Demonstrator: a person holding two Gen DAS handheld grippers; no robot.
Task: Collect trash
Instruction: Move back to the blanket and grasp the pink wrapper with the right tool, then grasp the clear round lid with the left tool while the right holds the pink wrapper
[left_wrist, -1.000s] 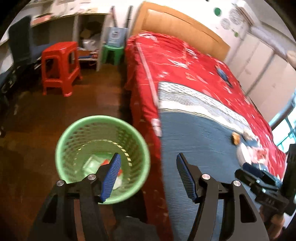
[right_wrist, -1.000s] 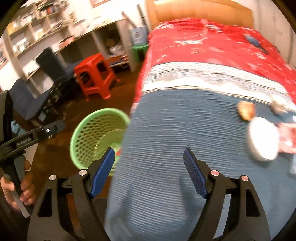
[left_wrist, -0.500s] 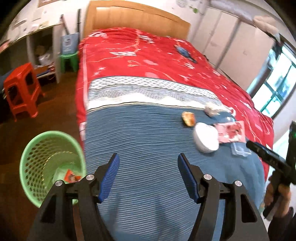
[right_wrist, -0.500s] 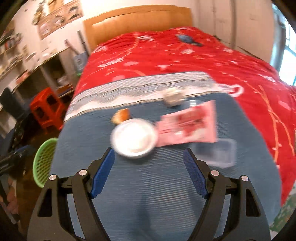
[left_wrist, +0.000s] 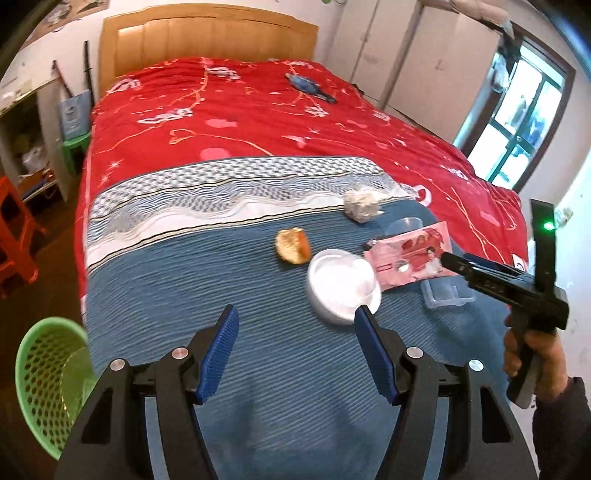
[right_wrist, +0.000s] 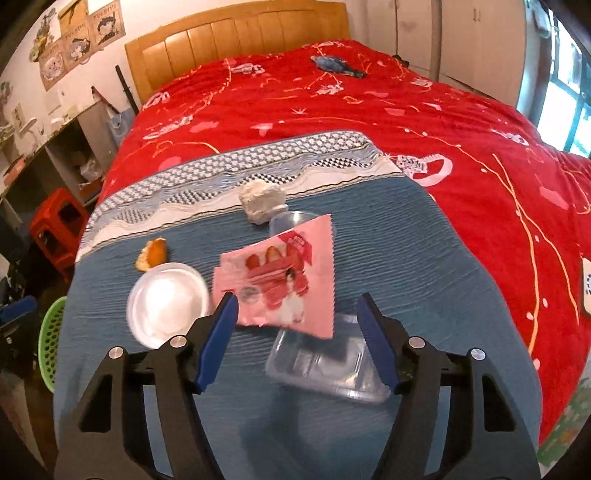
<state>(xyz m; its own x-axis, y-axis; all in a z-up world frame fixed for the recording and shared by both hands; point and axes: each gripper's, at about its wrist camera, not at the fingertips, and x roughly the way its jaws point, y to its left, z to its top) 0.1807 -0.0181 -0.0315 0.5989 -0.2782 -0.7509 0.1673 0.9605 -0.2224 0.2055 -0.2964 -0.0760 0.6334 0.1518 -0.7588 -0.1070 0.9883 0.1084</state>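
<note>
Blue ribbed blanket (left_wrist: 229, 295) over the red bed foot serves as the work surface; all trash clusters on it. Green perforated plastic basket (left_wrist: 44, 380) sits on the floor at the bed's left corner, within drop reach. Clear plastic tray (right_wrist: 325, 365) lies partly under the pink snack wrapper (right_wrist: 280, 284); white round foam bowl (left_wrist: 341, 284), crumpled white tissue (left_wrist: 362, 203), orange peel piece (left_wrist: 293, 245) nearby. Left gripper (left_wrist: 295, 354) jaws spread, empty, short of the bowl. Right gripper (right_wrist: 297, 341) jaws closing, nothing pinched yet, wrapper and tray ahead between them; likely next pick.
</note>
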